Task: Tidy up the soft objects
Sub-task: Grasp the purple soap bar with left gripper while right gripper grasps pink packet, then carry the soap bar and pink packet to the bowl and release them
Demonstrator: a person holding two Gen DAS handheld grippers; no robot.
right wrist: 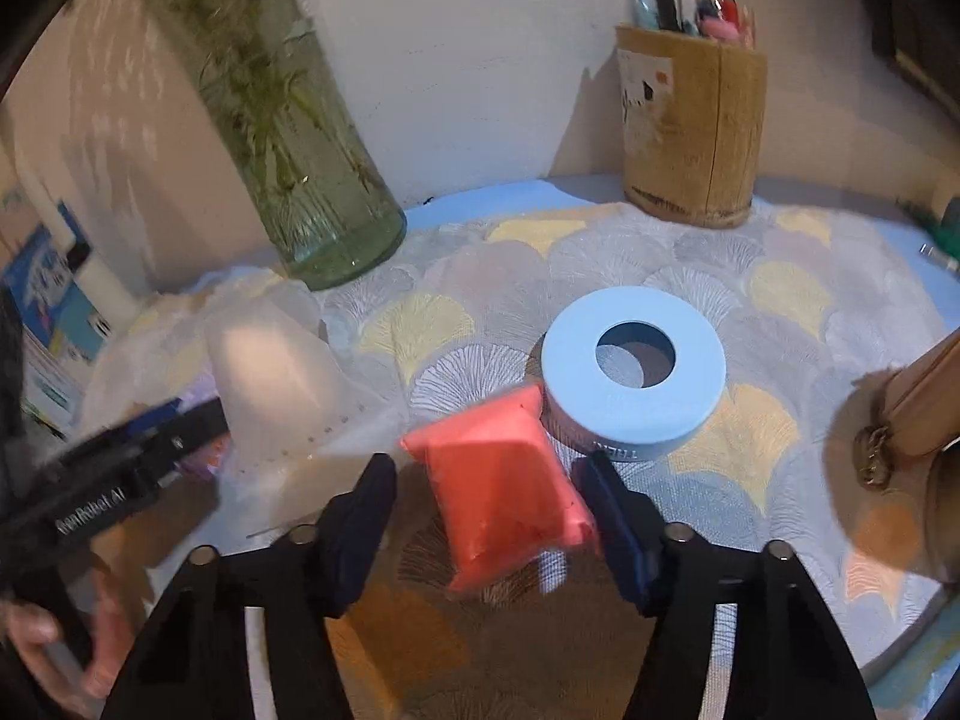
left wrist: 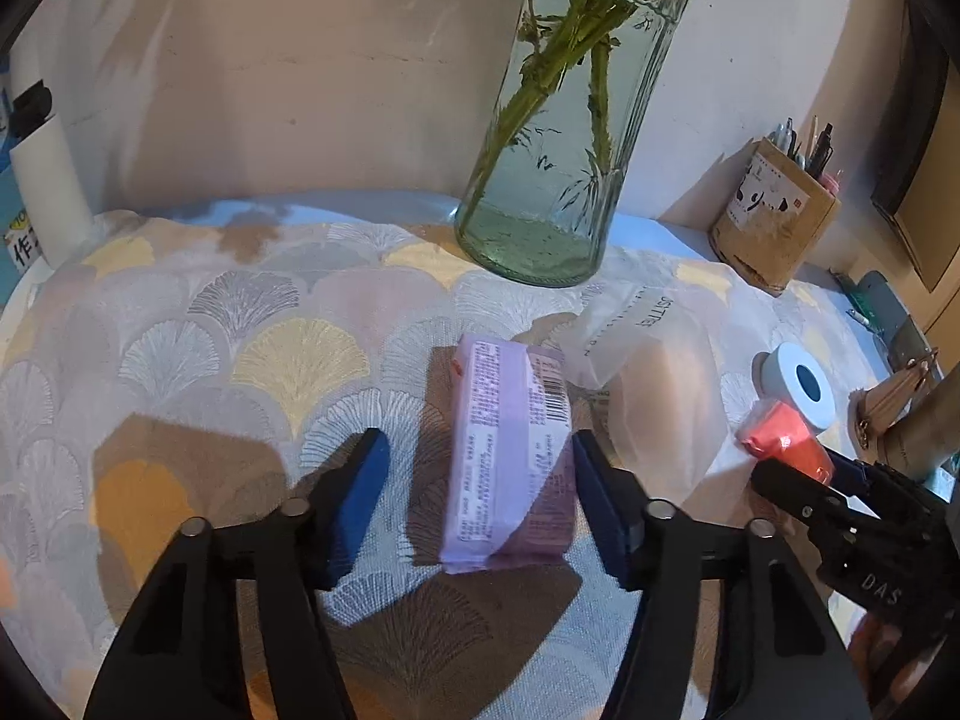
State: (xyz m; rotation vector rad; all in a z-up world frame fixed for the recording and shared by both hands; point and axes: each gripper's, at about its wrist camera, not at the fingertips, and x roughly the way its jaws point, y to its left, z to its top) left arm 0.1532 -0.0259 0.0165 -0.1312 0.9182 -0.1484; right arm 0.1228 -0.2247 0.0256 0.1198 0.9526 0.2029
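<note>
My left gripper (left wrist: 480, 498) straddles the purple pack (left wrist: 510, 456), right pad touching, left pad apart; my right gripper (right wrist: 486, 522) likewise straddles the red pack (right wrist: 504, 492); blue ring (right wrist: 633, 375) at one o'clock, touching; clear bag (right wrist: 270, 372) at ten.

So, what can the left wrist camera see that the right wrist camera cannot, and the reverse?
Only the left wrist view shows the whole purple packet with its barcode, lying between the open fingers of the left gripper.

Only the right wrist view shows the right gripper from behind, its fingers either side of the orange packet, right finger touching, left finger apart.

Both show the glass vase, the pen holder, the blue ring, the translucent bag and the patterned cloth.
</note>
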